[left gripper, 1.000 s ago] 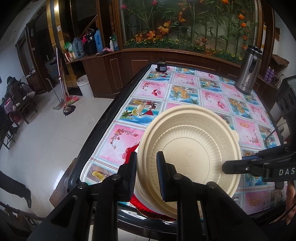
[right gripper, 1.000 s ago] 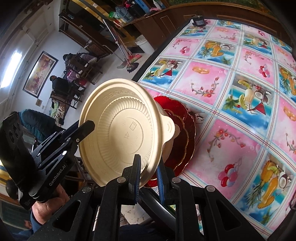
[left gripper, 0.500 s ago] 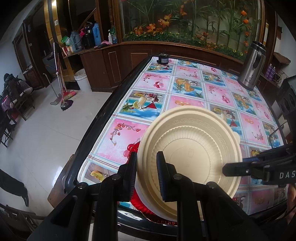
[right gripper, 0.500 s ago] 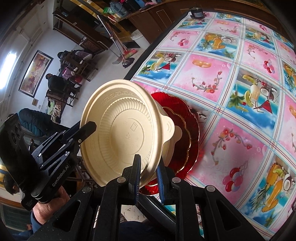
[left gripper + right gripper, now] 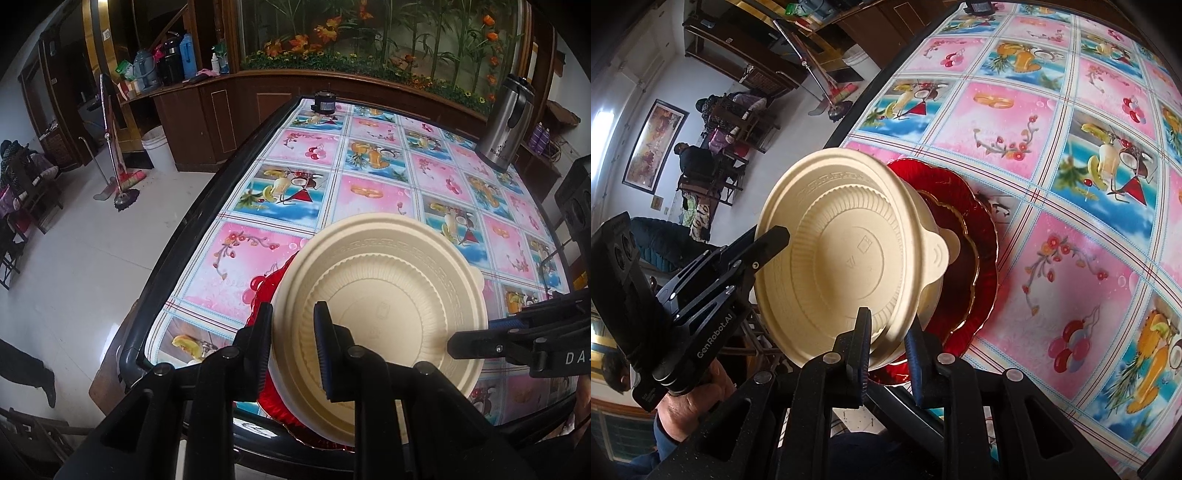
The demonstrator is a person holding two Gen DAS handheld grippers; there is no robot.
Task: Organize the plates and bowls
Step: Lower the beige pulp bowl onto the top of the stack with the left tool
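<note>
Cream bowl (image 5: pixel 380 314) is pinched at its rim by your left tool (image 5: pixel 291 339) and right tool (image 5: pixel 886 341), over the red plates (image 5: pixel 967 236) at the counter (image 5: pixel 1071 155)'s near edge; set-down remains.

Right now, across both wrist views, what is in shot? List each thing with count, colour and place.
Lidded bowl: one, cream, held by its rim above the red plates, both sets of fingers clamped on it.
Plates: two at least, red glass with gold edging, stacked at the near table edge under the bowl.
Tablecloth: one, pink and blue fruit squares, covering the table.
Thermos jug: one, steel, far right of table.
Small black object: one, far table edge; type unclear.
Broom: one, red-bristled, on the floor left of the table.
Bucket: one, white, by the wooden counter.
Seated people: two at least, by the far wall.
Left gripper: black, on the bowl's left rim.
Right gripper: black, on its near rim.
</note>
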